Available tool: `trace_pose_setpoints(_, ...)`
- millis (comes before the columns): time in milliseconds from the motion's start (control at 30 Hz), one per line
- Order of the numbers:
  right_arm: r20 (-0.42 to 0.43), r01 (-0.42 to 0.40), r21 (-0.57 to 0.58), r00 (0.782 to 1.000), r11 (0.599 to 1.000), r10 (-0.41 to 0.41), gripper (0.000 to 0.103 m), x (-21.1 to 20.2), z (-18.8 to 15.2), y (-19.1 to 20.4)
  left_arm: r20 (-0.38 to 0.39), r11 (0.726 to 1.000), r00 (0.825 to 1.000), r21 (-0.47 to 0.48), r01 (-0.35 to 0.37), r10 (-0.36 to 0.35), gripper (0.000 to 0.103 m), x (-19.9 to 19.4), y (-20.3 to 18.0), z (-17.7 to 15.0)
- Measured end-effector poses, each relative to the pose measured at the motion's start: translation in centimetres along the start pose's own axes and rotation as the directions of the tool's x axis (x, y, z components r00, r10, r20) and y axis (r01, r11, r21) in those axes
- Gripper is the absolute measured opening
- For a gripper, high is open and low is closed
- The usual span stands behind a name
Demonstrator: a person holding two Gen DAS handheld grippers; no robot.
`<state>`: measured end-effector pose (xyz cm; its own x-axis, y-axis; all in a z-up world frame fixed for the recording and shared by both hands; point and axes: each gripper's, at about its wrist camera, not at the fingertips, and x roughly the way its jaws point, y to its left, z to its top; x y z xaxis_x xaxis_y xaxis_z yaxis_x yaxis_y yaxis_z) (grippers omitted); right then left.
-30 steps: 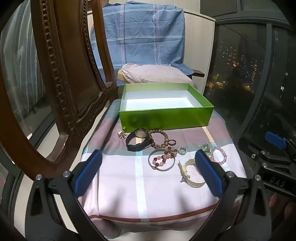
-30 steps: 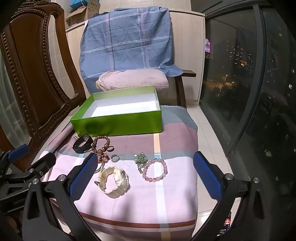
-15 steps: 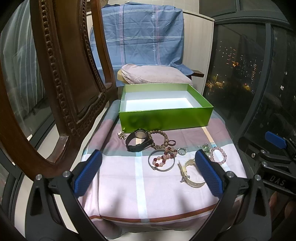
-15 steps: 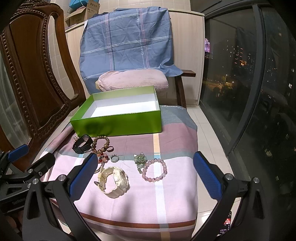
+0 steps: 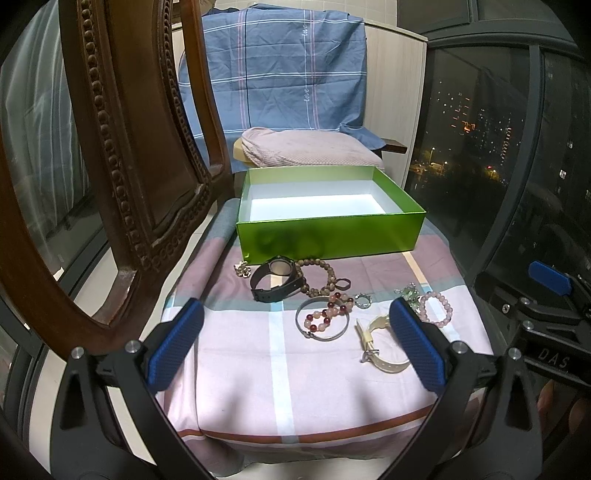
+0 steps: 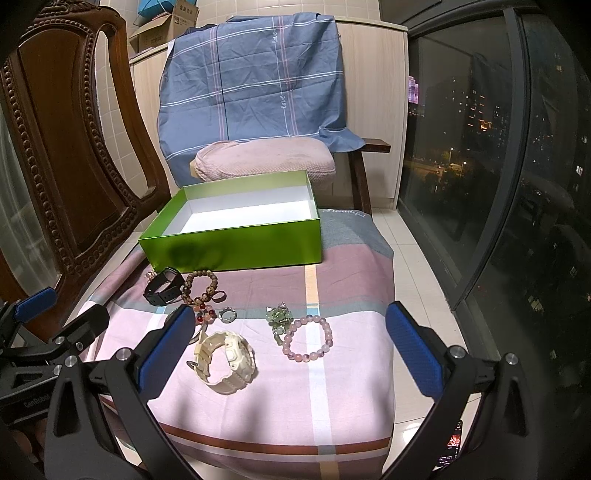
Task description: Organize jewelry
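Left gripper (image 5: 295,345) spread wide and empty at lower frame, right gripper (image 6: 290,349) likewise released, cream watch (image 6: 225,360) and pink bead bracelet (image 6: 308,341) between its fingers, black watch (image 5: 275,282) mid-frame, green box (image 5: 328,212) behind, plaid cloth (image 5: 258,369) beneath.

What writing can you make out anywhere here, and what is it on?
"love": stitched on the blue cloth draped over the chair.
"Beautiful": on the grey edge of the checked sheet.
"DAS": on the right gripper's body.
"CenRobot": on the left gripper's body, partly cut off.
Cardboard box print: too blurred.
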<state>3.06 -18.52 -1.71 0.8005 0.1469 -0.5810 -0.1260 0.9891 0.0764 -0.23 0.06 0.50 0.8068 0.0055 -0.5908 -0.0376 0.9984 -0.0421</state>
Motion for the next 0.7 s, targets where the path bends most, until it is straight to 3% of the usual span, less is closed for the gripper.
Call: trace_pose_setpoints(700,0.001,0.000,0.001,1.000,1.000,0.000,0.100,-0.01,0.04,-0.08,-0.004,1.000,1.000,0.006,0.001,-0.001,0.099,0.28,-0.06,-0.23)
